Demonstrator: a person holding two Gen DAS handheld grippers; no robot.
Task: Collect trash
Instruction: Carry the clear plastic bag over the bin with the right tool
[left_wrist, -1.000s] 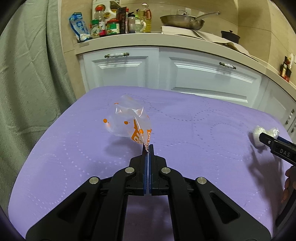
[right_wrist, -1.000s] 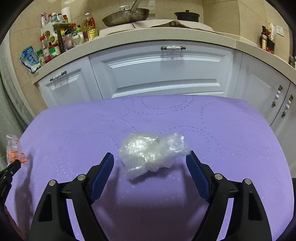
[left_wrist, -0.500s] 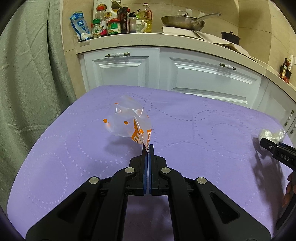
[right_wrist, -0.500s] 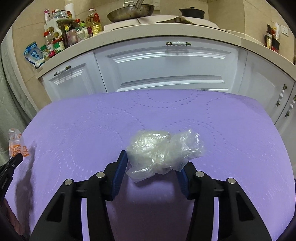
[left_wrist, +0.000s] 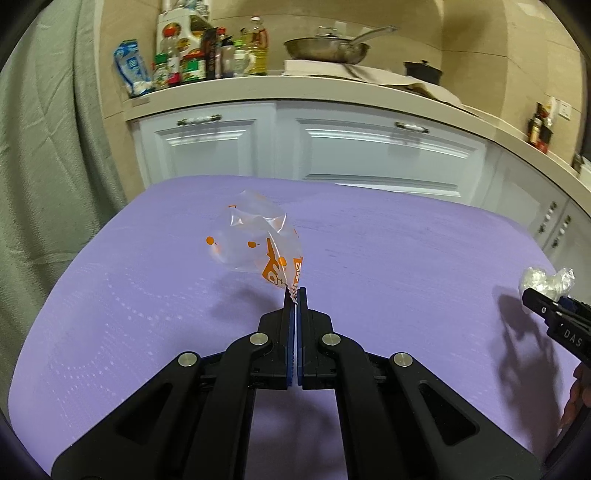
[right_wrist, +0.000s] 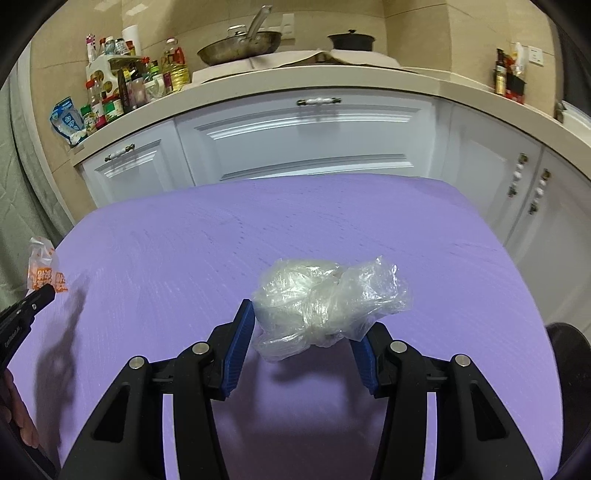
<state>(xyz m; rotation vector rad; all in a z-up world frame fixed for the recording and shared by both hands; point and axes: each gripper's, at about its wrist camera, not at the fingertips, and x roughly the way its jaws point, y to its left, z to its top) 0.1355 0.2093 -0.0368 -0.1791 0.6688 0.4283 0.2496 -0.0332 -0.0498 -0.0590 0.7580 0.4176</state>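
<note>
A clear plastic wrapper with orange print (left_wrist: 255, 243) hangs in the air above the purple tablecloth (left_wrist: 406, 258), pinched by its edge in my left gripper (left_wrist: 295, 293), which is shut on it. A crumpled wad of clear plastic film (right_wrist: 328, 291) sits between the blue pads of my right gripper (right_wrist: 304, 321), squeezed and lifted just off the cloth, with its shadow below. The left view shows that wad (left_wrist: 546, 280) at the far right. At the left edge of the right view are the wrapper (right_wrist: 42, 262) and the left gripper's tip (right_wrist: 44, 291).
White cabinets (right_wrist: 306, 133) run behind the table under a counter with bottles (left_wrist: 192, 55) and a pan (left_wrist: 328, 48). A grey-green curtain (left_wrist: 44, 147) hangs at the left. A dark rounded object (right_wrist: 569, 343) sits past the table's right edge.
The right jaws closed onto the plastic wad and raised it off the cloth. The left gripper shifted a little, still holding the wrapper.
</note>
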